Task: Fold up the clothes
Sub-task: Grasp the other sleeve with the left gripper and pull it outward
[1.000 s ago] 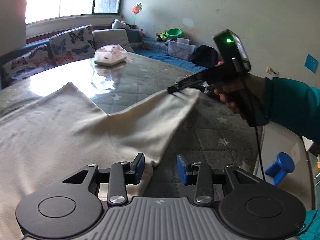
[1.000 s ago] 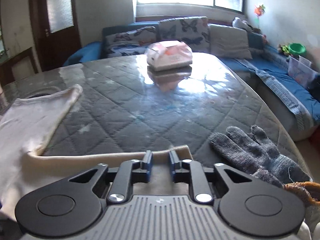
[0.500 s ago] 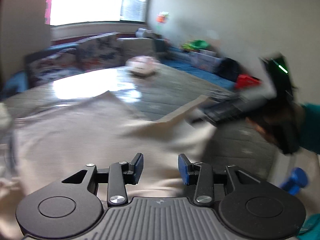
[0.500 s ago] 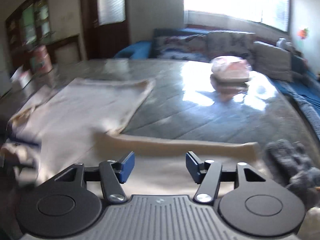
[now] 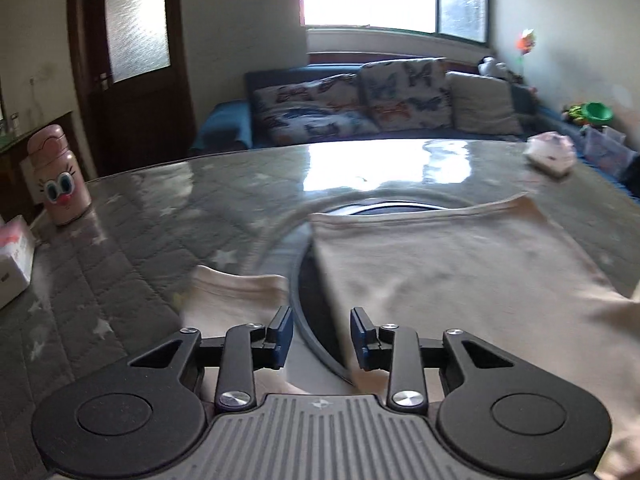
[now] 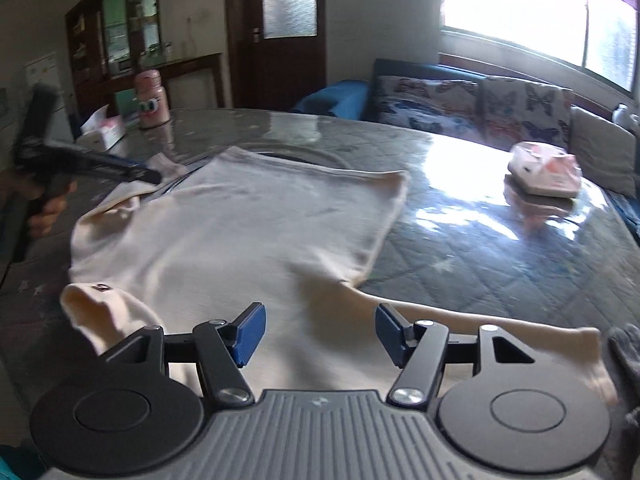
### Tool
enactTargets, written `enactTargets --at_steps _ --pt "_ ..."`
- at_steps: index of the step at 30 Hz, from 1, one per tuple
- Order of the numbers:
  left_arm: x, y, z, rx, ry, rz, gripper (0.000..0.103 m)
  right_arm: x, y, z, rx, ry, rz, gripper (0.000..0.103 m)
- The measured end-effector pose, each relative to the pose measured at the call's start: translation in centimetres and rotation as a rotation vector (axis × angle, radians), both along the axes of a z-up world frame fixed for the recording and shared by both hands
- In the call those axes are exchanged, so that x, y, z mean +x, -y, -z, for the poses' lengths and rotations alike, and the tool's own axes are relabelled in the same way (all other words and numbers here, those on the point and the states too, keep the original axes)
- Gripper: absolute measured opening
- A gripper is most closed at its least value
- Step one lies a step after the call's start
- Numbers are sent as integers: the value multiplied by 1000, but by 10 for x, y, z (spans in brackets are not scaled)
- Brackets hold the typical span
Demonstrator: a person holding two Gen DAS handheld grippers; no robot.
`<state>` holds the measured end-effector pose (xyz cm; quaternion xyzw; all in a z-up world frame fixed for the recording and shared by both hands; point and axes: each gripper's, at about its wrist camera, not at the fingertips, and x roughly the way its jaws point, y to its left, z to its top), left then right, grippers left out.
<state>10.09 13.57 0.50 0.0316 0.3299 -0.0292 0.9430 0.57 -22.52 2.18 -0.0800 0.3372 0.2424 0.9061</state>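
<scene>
A cream long-sleeved shirt (image 6: pixel 240 232) lies spread on the grey quilted table (image 6: pixel 480 248). One sleeve (image 6: pixel 500 324) stretches to the right along the near edge. My right gripper (image 6: pixel 318 334) is open and empty, just above the shirt's near part. My left gripper (image 5: pixel 322 338) is open and empty over the shirt's left side, between the body (image 5: pixel 460 272) and the other sleeve (image 5: pixel 240 292). In the right wrist view the left gripper (image 6: pixel 152 178) shows at the far left, its tips at the shirt's edge.
A pink bottle with a cartoon face (image 5: pixel 60 176) and a tissue box (image 5: pixel 12 256) stand at the table's left. A pink-white packet (image 6: pixel 544 172) lies at the far right. A grey glove (image 6: pixel 624 360) lies by the sleeve's end. A round dark rim (image 5: pixel 312 344) shows under the shirt.
My right gripper has let go of the sleeve and opened wide. Both grippers have swung left; the left one has moved from the shirt's right part to its left side.
</scene>
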Motion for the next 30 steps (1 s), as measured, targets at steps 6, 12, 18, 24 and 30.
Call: enactTargets --at_steps 6,12,18,24,30 --pt "27 -6 11 31 -11 -58 31 3 -14 4 3 -21 -39 62" --pt "36 -7 22 37 -30 -76 23 6 -16 6 -1 -32 -41 65" --pt "39 -10 22 44 -32 -105 5 7 -16 6 -8 -29 -34 68" --pt "14 -45 0 -20 59 -222 4 5 -17 1 -13 -10 -33 68" --pt "-42 -98 -28 -88 168 -371 4 2 -21 -3 -11 5 -45 68"
